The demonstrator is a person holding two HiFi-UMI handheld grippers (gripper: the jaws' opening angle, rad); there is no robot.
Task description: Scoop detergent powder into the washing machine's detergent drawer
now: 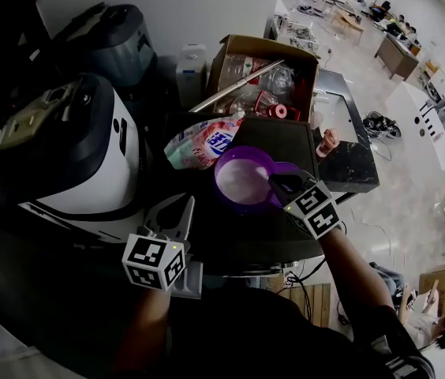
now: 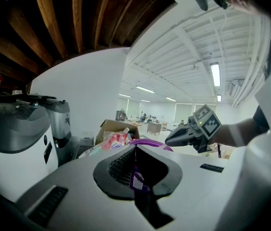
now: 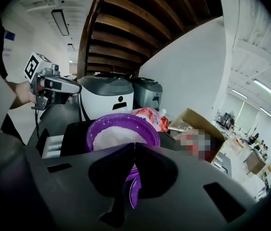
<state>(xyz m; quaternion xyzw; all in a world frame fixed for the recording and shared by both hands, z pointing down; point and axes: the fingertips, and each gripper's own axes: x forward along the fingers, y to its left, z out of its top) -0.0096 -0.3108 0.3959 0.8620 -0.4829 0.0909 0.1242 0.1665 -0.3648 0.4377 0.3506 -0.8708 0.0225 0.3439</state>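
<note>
Open-plan workshop floor spreads beyond a dark appliance top, where a purple bowl (image 1: 242, 181) of white detergent powder (image 3: 121, 137) sits beside a refill pouch (image 1: 203, 144). At the bowl's near rim, the right hand-held gripper (image 1: 276, 183) is clamped on a purple scoop (image 3: 132, 190). Well apart, the left hand-held gripper (image 1: 181, 213) hangs with its jaws together and empty. So narrow a pinch could let the scoop twist, spilling powder short of the white detergent drawer (image 3: 53, 147), or tip the bowl.
</note>
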